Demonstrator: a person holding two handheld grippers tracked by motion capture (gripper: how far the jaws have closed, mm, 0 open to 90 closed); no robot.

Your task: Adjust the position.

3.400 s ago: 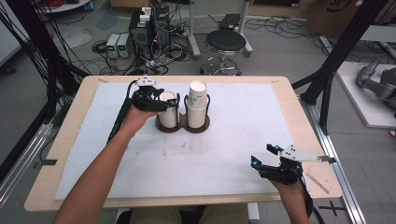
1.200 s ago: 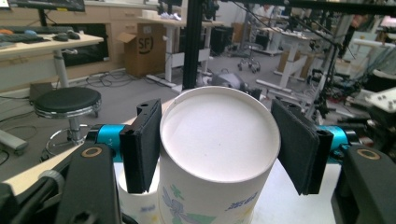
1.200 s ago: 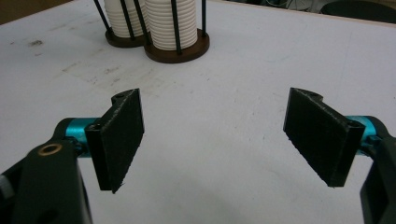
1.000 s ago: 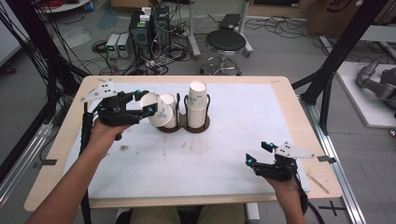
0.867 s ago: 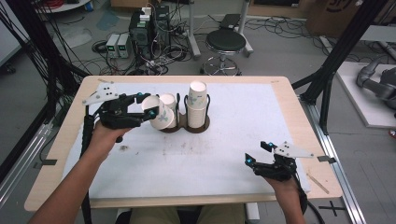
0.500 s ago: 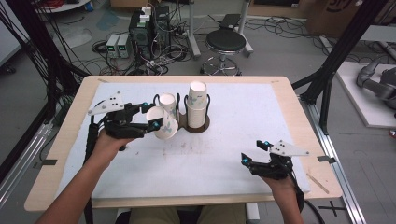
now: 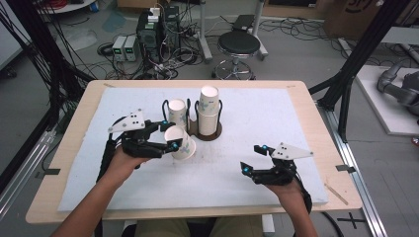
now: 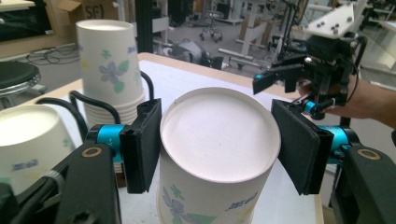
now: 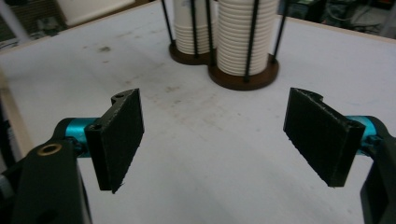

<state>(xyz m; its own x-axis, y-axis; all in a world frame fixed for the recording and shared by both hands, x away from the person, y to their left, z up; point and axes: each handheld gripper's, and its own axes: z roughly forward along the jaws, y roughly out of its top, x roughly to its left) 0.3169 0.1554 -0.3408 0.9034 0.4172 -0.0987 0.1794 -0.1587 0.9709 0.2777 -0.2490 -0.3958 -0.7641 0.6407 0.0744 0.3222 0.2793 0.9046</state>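
Even, soft light falls from overhead, so the white mat [image 7: 257, 123] on the table [image 7: 306, 98] reads bright and flat, with faint shadows under the hands and the cup holder [image 7: 203, 132]. The high view is fairly sharp at the middle and slightly softened and bent toward its corners. In the left gripper view the paper cup [image 8: 217, 154] is crisp and evenly lit, while the room behind blurs. The right gripper view is dimmer and grainy; the cup stacks [image 9: 245, 37] at its top edge are soft.

Robotics lab, cabled electronics [image 7: 157, 24] on floor, stool [image 7: 238, 45]
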